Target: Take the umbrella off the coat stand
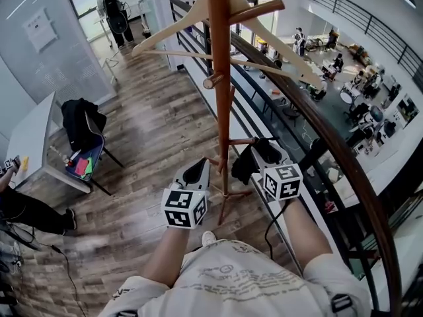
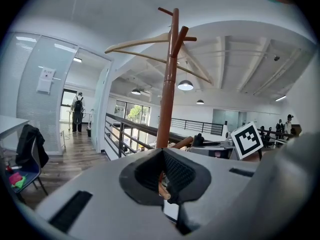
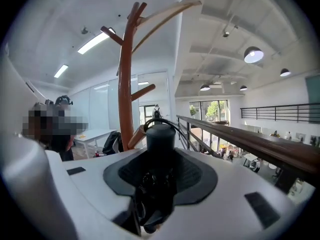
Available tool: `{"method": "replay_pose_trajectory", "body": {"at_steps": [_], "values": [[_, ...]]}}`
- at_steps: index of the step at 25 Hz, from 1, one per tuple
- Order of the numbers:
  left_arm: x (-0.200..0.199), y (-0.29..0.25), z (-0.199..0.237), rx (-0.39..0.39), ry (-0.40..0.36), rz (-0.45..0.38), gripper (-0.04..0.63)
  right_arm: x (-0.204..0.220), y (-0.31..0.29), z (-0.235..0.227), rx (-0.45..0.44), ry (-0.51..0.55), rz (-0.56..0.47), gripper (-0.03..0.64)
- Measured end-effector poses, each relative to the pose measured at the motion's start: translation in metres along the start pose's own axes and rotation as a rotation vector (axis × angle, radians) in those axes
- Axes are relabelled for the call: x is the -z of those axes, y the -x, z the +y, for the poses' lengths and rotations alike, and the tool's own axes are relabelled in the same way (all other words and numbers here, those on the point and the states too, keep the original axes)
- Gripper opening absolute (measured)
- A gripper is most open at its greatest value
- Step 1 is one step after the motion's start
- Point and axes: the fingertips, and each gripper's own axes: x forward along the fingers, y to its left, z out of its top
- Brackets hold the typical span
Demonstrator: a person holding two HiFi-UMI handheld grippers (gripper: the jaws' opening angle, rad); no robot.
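The wooden coat stand point(image 1: 218, 78) rises right in front of me, with a wooden hanger point(image 1: 185, 22) on its top pegs. The black folded umbrella point(image 1: 246, 164) sits low beside the pole, near a lower peg. My right gripper point(image 1: 264, 152) is shut on it. In the right gripper view the umbrella's round black handle point(image 3: 160, 136) stands up between the jaws point(image 3: 157, 184), and its strap loops by a peg of the stand point(image 3: 125, 84). My left gripper point(image 1: 198, 172) hangs left of the pole, shut and holding nothing. In the left gripper view point(image 2: 162, 181) the pole point(image 2: 167, 94) rises just beyond the jaws.
A curved wooden handrail point(image 1: 344, 170) with a metal railing runs close on the right, over a lower floor. At the left are a chair with a black jacket point(image 1: 82, 127) and a white table point(image 1: 33, 137). A person with a backpack point(image 1: 112, 8) stands far back.
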Motion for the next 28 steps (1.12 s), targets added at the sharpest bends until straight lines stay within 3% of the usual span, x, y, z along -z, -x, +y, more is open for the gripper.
{"method": "replay_pose_trajectory", "body": {"at_steps": [14,28], "values": [[-0.013,-0.030,-0.028,0.109,0.010,-0.019,0.005,-0.015,0.075,-0.023,0.151,-0.018,-0.090,0.152],[0.003,-0.041,-0.050,0.170,0.003,0.019,0.005,0.006,0.139,-0.046,0.290,-0.016,-0.100,0.152]]}}
